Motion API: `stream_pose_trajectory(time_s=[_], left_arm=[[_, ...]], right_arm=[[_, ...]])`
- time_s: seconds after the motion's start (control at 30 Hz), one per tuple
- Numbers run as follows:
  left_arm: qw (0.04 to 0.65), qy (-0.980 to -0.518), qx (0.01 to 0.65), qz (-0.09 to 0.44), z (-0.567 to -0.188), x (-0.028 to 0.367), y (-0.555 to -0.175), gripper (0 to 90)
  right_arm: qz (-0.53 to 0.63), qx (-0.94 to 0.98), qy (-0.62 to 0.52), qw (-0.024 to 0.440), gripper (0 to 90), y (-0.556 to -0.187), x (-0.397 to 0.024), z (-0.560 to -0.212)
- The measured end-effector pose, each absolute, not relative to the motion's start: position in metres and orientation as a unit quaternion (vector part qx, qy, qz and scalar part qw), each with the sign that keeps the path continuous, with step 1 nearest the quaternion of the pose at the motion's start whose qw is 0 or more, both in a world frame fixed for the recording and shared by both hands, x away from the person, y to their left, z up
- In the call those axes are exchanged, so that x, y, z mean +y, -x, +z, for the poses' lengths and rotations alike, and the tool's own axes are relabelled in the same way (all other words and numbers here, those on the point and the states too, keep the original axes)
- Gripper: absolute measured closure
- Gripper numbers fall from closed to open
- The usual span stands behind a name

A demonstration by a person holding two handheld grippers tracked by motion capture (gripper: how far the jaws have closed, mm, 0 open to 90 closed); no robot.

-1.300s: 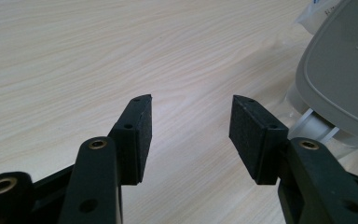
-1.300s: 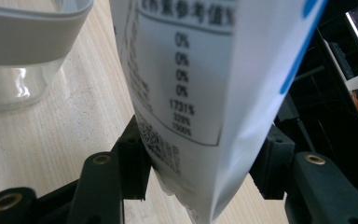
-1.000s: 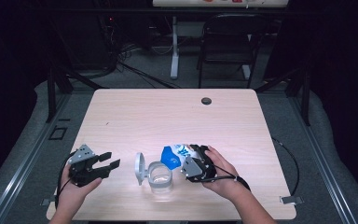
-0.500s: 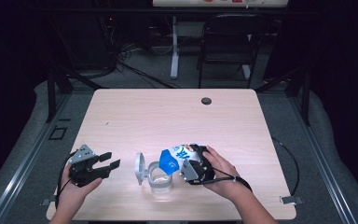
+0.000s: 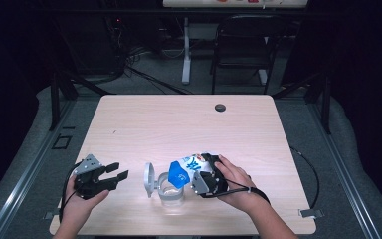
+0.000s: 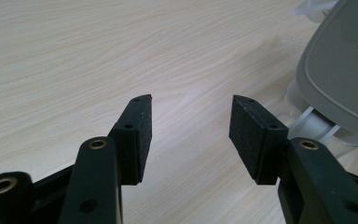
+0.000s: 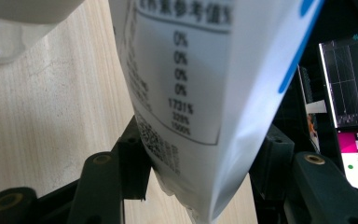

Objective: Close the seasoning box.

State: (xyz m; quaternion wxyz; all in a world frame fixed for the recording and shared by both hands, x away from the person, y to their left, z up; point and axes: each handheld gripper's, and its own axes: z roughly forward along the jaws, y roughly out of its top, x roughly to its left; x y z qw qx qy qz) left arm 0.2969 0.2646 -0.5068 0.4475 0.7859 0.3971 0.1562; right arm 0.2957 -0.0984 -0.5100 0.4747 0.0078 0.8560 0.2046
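Near the table's front edge, the right gripper (image 5: pixel 199 172) pinches a white-and-blue pouch (image 5: pixel 184 170) tilted over a clear open-lidded container (image 5: pixel 169 189); left gripper (image 5: pixel 113 175), jaws spread, holds nothing.

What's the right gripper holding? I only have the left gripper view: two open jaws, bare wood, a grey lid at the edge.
Observer: The right gripper is shut on a white and blue pouch, tipped over a clear container.
Operator: Is that grey lid attached to the container?
Observer: The high view shows the lid standing upright at the container's left side, flipped open; the hinge itself is too small to make out.
Operator: How does my left gripper sit relative to it?
Observer: The left gripper is held left of the container, apart from it, jaws pointing toward the lid.
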Motion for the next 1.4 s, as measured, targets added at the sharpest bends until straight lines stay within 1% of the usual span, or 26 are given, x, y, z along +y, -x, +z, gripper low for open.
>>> stream_pose_trajectory(time_s=[0.67,1.4], left_arm=[[0.446,-0.786,0.397,0.157,-0.5065,0.2653,-0.2969,49.8],[0.447,-0.785,0.399,0.159,-0.5061,0.2658,-0.2966,49.8]], right_arm=[[0.170,0.855,0.014,0.490,48.1,-0.2961,-0.0972,-0.5101],[0.139,0.842,0.035,0.520,48.2,-0.2958,-0.0960,-0.5084]])
